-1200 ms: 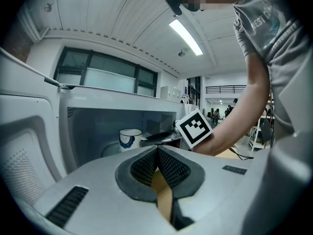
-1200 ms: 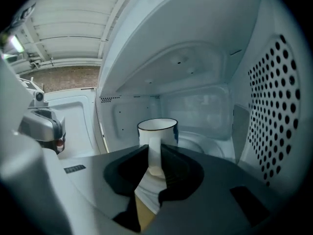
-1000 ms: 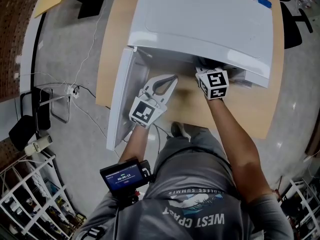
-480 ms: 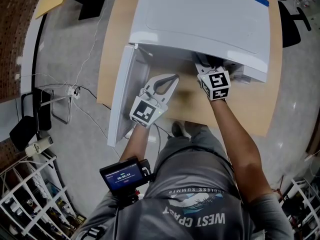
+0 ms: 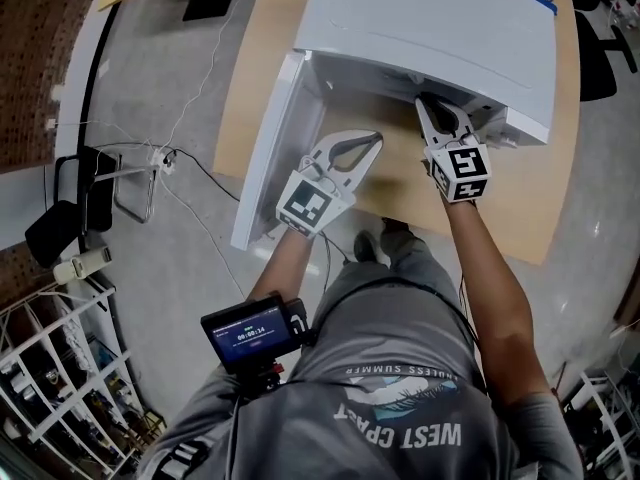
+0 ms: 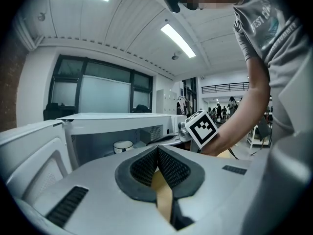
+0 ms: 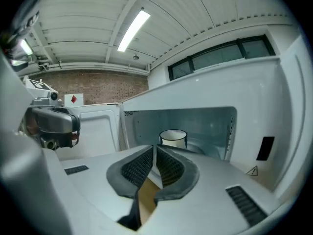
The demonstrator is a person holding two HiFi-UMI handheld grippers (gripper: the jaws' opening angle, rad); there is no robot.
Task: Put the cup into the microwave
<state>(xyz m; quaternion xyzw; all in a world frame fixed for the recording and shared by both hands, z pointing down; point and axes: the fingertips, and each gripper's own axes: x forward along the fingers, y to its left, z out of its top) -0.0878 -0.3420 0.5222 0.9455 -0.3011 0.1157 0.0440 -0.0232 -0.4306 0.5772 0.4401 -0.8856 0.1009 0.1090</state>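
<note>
The white microwave (image 5: 430,18) is sitting at the far side of the table, and its door (image 5: 275,138) is hanging wide open to the left. The person is standing at the near edge, stretching both arms toward the open cavity. A small device with a lit screen (image 5: 252,333) is hanging at the person's waist.

The left gripper (image 5: 372,140) is hovering over the table just right of the open door, its jaws pressing together at the tips with nothing between them. The right gripper (image 5: 424,103) is pointing into the mouth of the cavity. Its jaws have just been closing and are now standing all but together, only a thin slit showing, with nothing between them.

The cup (image 7: 173,138), white with a dark rim, is standing upright inside the microwave, toward the far wall. It is sitting just beyond the right gripper's tips and apart from them.

The table (image 5: 520,198) is showing a pale wooden top. Cables (image 5: 205,78) are trailing over the grey floor (image 5: 170,228) on the left, and a white wire rack (image 5: 50,388) is standing at the near left. A brick wall (image 7: 93,89) is running behind the door, and a long ceiling light (image 7: 133,28) is glowing overhead.
</note>
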